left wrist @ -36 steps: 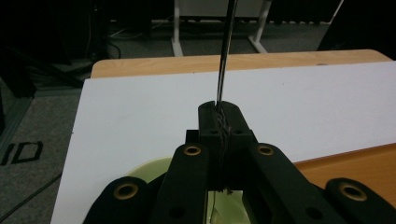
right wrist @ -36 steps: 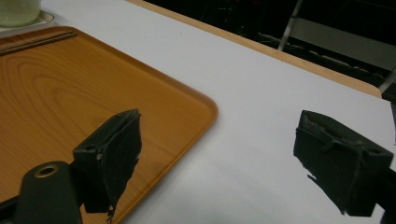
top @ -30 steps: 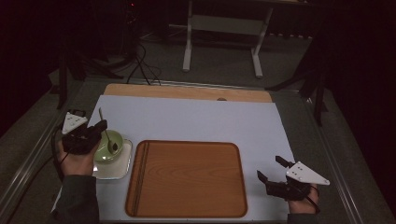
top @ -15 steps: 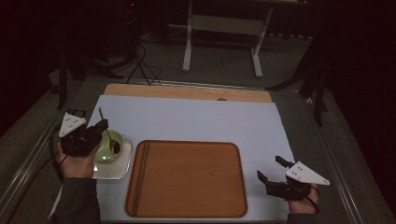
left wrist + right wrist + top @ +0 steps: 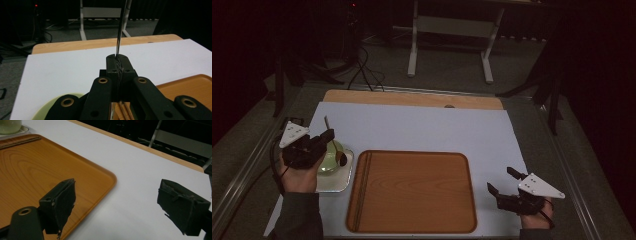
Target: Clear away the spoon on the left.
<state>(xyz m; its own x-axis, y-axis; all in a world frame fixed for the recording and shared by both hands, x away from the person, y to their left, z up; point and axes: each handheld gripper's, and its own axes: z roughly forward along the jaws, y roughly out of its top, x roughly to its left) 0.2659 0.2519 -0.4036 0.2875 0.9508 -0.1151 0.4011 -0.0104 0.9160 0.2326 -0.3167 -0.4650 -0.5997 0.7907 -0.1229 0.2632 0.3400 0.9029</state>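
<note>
Spoon [image 5: 333, 144] sits clamped by its thin handle in the left claw [image 5: 328, 137], its dark bowl over the green cup [image 5: 331, 160] on the small white tray [image 5: 343, 181]. Right claw [image 5: 502, 181] rests gaping and empty on the worktop [image 5: 422, 130], beside the wooden tray [image 5: 412, 192].

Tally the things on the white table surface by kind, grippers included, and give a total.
Grippers: 2, the left gripper shut on the spoon, the right gripper open
Wooden tray: 1
Spoon: 1
Pale green bowl: 1
White dish under the bowl: 1
Total: 6
</note>
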